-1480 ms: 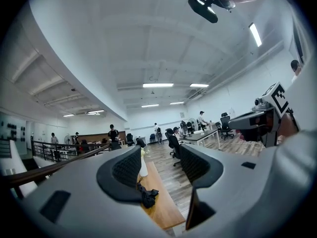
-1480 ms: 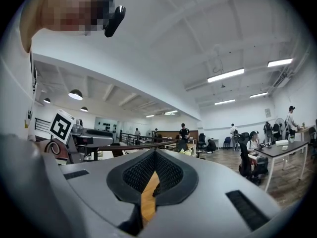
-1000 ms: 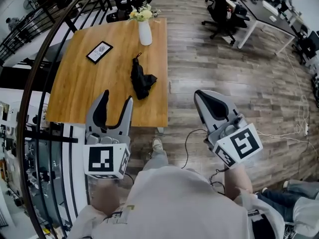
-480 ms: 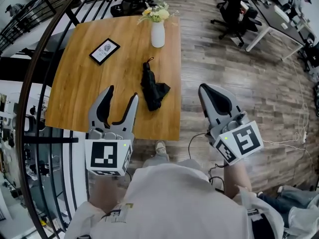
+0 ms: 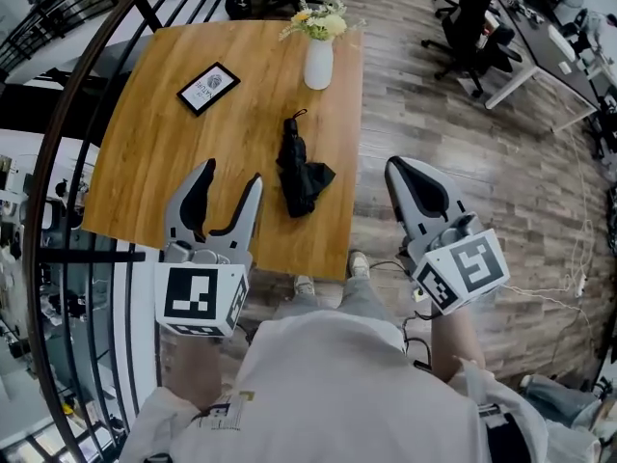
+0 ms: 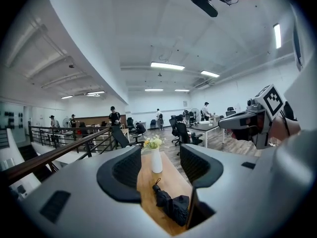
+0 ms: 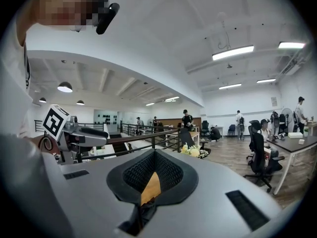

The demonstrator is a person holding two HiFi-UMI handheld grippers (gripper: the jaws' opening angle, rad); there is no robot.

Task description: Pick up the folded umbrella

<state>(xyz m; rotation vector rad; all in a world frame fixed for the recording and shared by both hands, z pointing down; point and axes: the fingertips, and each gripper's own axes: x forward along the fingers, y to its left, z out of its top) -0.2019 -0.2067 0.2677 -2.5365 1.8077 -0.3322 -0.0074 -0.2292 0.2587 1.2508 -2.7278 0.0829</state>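
- Grippers, head view: left gripper [image 5: 231, 174] has its jaws spread and empty. It is held over the near part of the table [image 5: 164, 133] and aimed forward, likely lined up for the approach. The right gripper [image 5: 400, 167] has its jaws pressed together and empty, off the table's side over the floor; it looks idle.
- The folded umbrella [image 5: 301, 177] lies on the table ahead of both grippers, untouched. It is black, with loose fabric bunched at the near end and a strap loop toward the vase [image 5: 318, 63].
- Left gripper view: left gripper [image 6: 161, 155] pads stand wide apart. The folded umbrella [image 6: 171, 202] sits low between them but well ahead, with no contact.
- Right gripper view: right gripper [image 7: 154, 155] tips meet with nothing pinched. A sliver of table [image 7: 150, 187] shows through the gap; the umbrella is not clear here.
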